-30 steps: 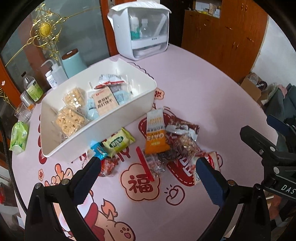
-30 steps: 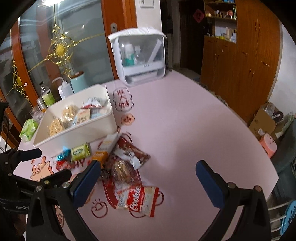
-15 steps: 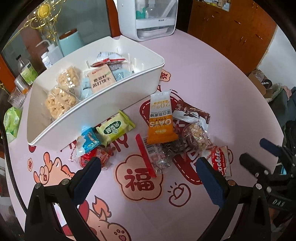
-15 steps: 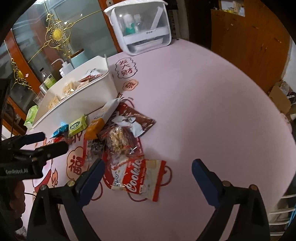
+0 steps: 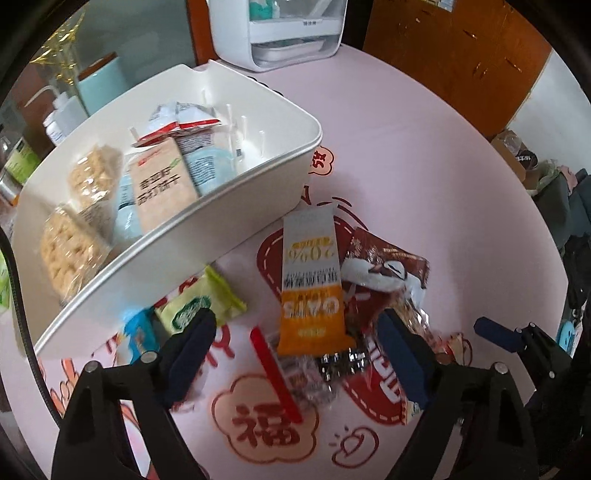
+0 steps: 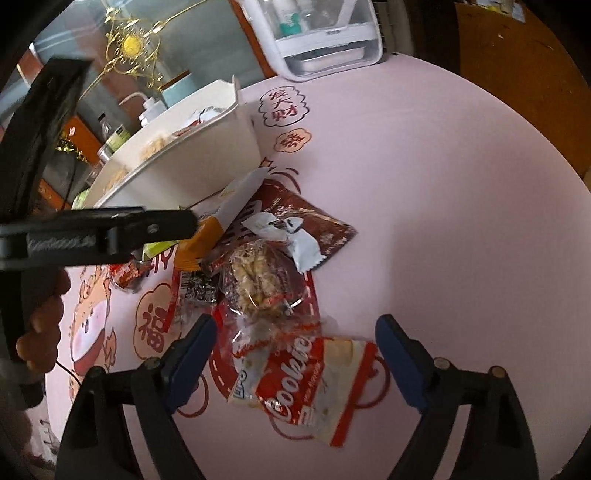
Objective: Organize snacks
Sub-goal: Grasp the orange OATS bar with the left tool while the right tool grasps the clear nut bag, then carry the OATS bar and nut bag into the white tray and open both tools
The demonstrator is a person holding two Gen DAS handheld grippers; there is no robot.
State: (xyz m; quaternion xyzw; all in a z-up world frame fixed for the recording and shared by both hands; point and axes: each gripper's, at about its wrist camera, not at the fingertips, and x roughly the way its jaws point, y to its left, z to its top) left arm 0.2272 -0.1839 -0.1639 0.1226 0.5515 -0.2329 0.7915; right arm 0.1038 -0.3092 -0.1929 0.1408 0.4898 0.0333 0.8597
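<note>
On the pink round table point(image 5: 424, 155), beside the long wall of the white plastic bin point(image 5: 207, 236), lies a loose pile of snack packets. An orange and white oat bar wrapper point(image 5: 312, 280) leans toward the bin, a brown chocolate packet point(image 5: 388, 266) is just beside it, and a clear bag of pale puffed pieces point(image 6: 258, 280) rests on the brown packet. A red and white cookie bag point(image 6: 306, 387) lies at the side of the pile farthest from the bin. A green packet point(image 5: 199, 302) and a small blue packet point(image 5: 138, 330) lie against the bin wall. Inside the bin there are already several packets.

The left gripper point(image 5: 295, 350) hangs over the pile, its 2 jaws closing, with the oat bar between them but not touched. The right gripper point(image 6: 295, 350) stands over the cookie bag, jaws also closing, the pads apart from it.

A white cabinet with a clear front point(image 6: 321, 33) stands beyond the bin.
</note>
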